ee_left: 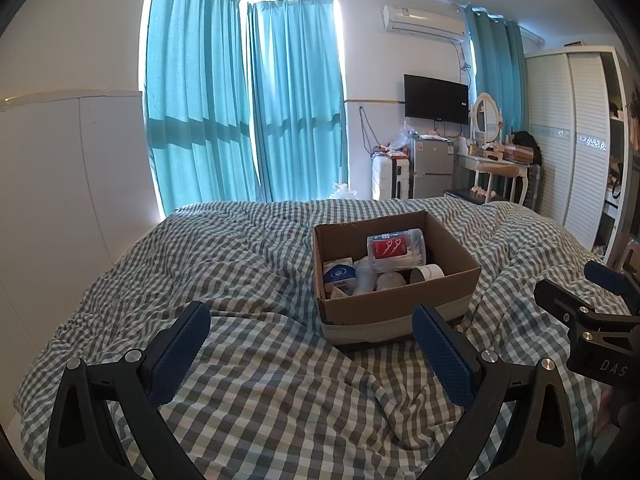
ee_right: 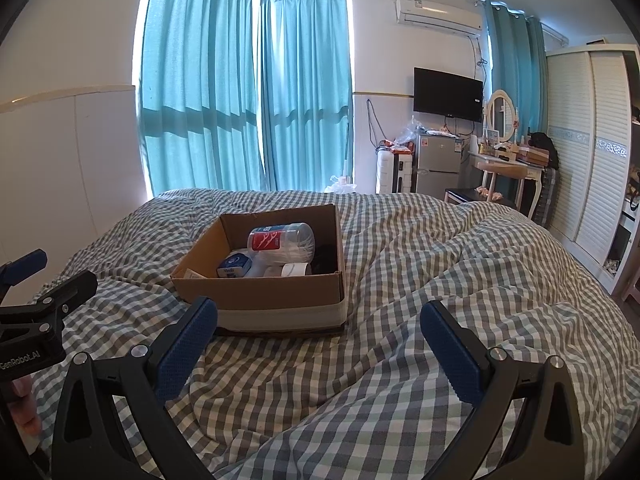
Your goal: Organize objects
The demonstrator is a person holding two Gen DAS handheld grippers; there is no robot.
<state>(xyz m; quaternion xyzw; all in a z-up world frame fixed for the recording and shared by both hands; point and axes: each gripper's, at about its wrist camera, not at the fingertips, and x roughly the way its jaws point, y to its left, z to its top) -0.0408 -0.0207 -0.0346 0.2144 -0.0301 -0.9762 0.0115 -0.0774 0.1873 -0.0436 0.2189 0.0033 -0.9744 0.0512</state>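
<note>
An open cardboard box (ee_left: pixel 396 304) sits on a checked bed cover (ee_left: pixel 256 264); it also shows in the right wrist view (ee_right: pixel 264 292). Inside lie a clear jar with a red label (ee_left: pixel 394 250) (ee_right: pixel 280 240), a blue and white carton (ee_left: pixel 339 276) (ee_right: pixel 234 266), a white paper roll (ee_left: pixel 427 273) (ee_right: pixel 294 269) and other white items. My left gripper (ee_left: pixel 312 338) is open and empty, just short of the box's near side. My right gripper (ee_right: pixel 320 336) is open and empty, to the right of the box front.
The rumpled bed cover (ee_right: pixel 460 280) rises in folds to the right. Teal curtains (ee_left: pixel 240 100) hang behind the bed. A small fridge (ee_left: pixel 432 168), a dressing table (ee_left: pixel 492 160) and a white wardrobe (ee_left: pixel 572 136) stand at the far right. A white wall panel (ee_left: pixel 60 184) is on the left.
</note>
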